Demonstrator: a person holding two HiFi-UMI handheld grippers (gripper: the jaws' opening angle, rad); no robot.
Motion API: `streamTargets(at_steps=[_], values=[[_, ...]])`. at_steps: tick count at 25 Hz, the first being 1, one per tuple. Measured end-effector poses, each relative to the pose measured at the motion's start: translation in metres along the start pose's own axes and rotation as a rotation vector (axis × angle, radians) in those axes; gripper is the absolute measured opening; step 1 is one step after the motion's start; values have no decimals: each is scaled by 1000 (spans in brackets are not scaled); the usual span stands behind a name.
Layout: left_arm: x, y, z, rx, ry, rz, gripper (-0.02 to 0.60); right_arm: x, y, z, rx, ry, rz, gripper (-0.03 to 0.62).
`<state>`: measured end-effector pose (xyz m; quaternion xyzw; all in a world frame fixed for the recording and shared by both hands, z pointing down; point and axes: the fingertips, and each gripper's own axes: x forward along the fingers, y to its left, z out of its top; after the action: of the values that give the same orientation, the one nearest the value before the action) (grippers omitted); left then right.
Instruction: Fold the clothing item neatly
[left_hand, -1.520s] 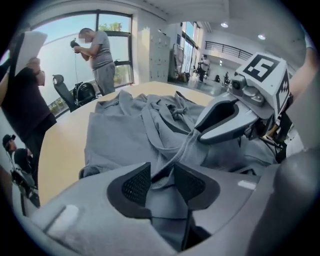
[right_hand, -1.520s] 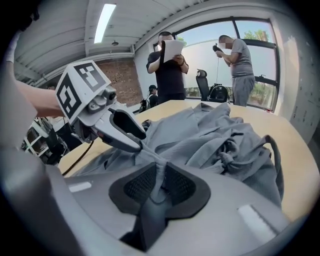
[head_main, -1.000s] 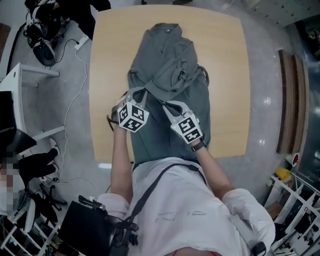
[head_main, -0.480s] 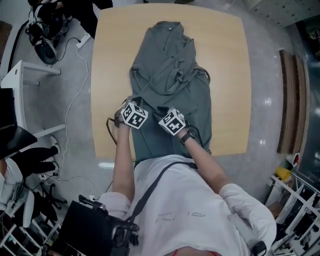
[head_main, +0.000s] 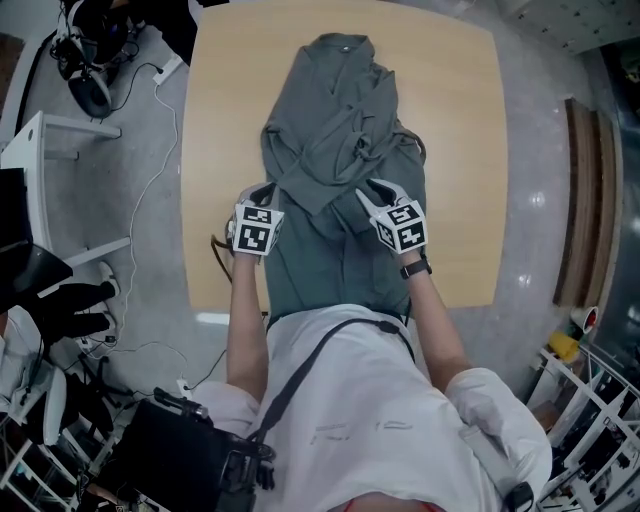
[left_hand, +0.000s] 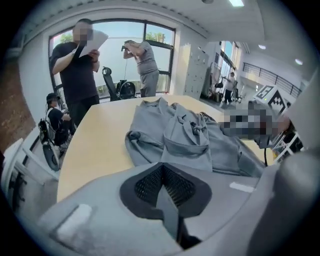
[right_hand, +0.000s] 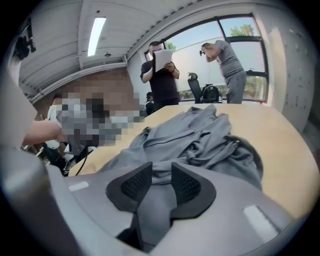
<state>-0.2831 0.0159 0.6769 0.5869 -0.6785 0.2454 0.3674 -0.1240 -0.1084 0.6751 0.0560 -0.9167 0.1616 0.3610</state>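
Right gripper: jaws have just been opening and stand apart, grey cloth loose between them; left gripper pinches the garment at its near edge. Both sit wider apart than before, with the garment stretching ahead across the table: one hold seems released, smoothing likely next

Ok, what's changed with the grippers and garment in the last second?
The right gripper swung out toward the right edge of the garment, its jaws just opening, grey cloth showing between them. The left gripper stayed shut by the left edge; the garment lies unmoved.
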Motion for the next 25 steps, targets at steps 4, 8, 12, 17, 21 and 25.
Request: streamTargets(at_steps=[4,8,12,17,21,25], values=[[-1,-22,6,-71,-22,-73,3,4,-52,24,8,-28,-114,84],[1,-53,7,-70,-25,-127,3,49,-71,31,-86,82,-151,181],[-3,-74,5,-70,-27,-158,3,82,-82,17,-53,177,-181,181],[-14,-69,1,-88,-44,-154,3,74,-62,29,-101,126,-148,118],[-20,-56,2,-116,-63,-139,3,40,-13,57,-160,-18,-28,117],[-21,-52,4,-130,-71,-130,3,22,35,62,-171,-83,82,117]])
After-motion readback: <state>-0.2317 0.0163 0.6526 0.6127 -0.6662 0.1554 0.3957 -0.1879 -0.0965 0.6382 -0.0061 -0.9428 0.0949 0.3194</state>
